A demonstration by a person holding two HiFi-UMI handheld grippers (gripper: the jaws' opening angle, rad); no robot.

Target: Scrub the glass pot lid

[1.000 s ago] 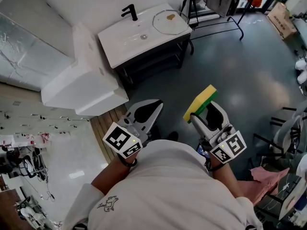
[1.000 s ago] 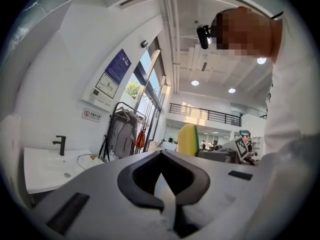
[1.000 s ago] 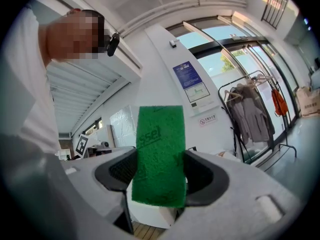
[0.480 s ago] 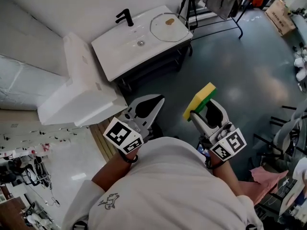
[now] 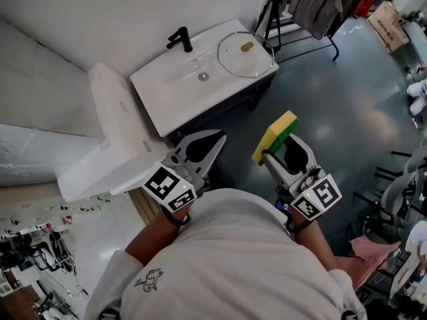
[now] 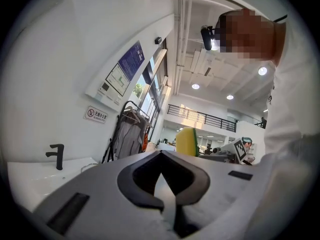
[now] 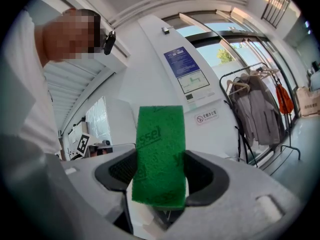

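**A:** So has any scrubbing actually happened yet?

**B:** Nope, not that I can see. Nearest to the person, the left gripper (image 5: 215, 142) has its jaws pressed fully together with nothing in them. The right gripper (image 5: 279, 149) has its jaws clamped on a yellow-and-green sponge (image 5: 275, 135). Both are well apart from the sink.

**A:** And the lid?

**B:** The glass pot lid (image 5: 247, 52) lies flat on the right end of the white bench (image 5: 163, 109), beside the basin (image 5: 193, 85), with a black tap (image 5: 180, 40) behind. The sponge isn't touching it, so I'd say the whole scrub is left.

**A:** What's the room like?

**B:** Glossy dark grey floor (image 5: 347, 112), a clothes rack (image 5: 310, 5) just past the bench, and a white wall (image 5: 100, 12).
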